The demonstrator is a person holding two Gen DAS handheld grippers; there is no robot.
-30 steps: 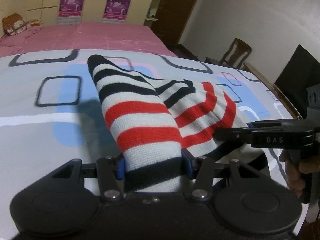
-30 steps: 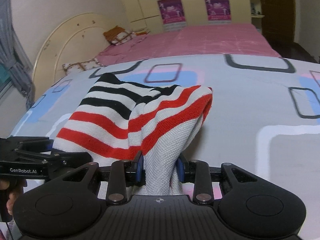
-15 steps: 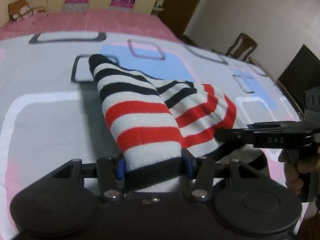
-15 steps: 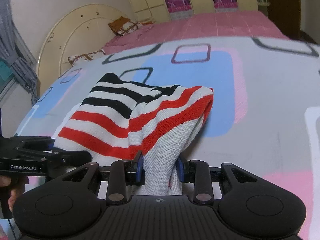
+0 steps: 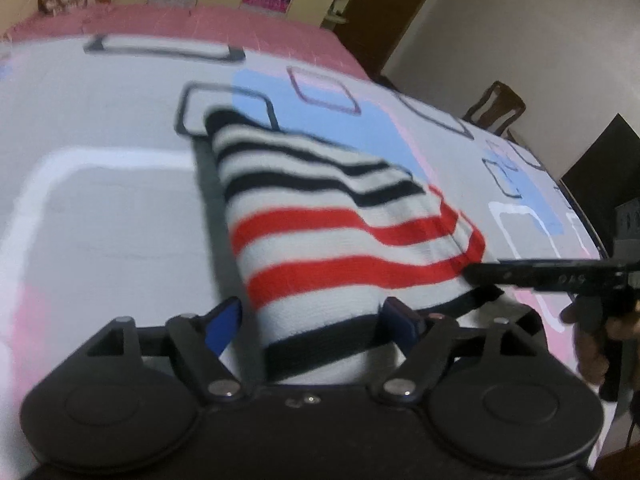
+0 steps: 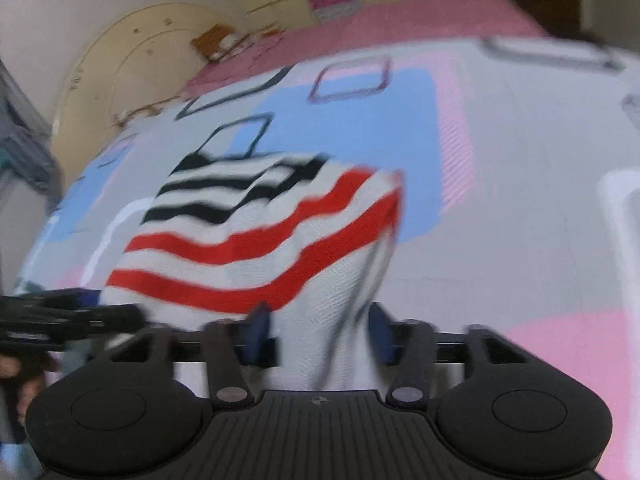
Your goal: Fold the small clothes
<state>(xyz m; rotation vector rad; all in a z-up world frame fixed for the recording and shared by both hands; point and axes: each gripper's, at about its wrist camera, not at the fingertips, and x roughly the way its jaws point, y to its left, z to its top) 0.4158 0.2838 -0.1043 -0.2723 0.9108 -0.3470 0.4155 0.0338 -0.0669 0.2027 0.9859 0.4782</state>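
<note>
striped knit, mid-release

lay folded on patterned bedspread [image 5: 120, 220]. striped garment [image 5: 328, 220] near hem between both jaws, long axis running away. left gripper [image 5: 312, 320] and right gripper [image 6: 316, 332] just opening, pads clear of cloth.

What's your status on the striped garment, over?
Left tongs and right tongs just opened, pads off the cloth. Striped garment between both, draped on the bedspread. Nothing in the way.
</note>
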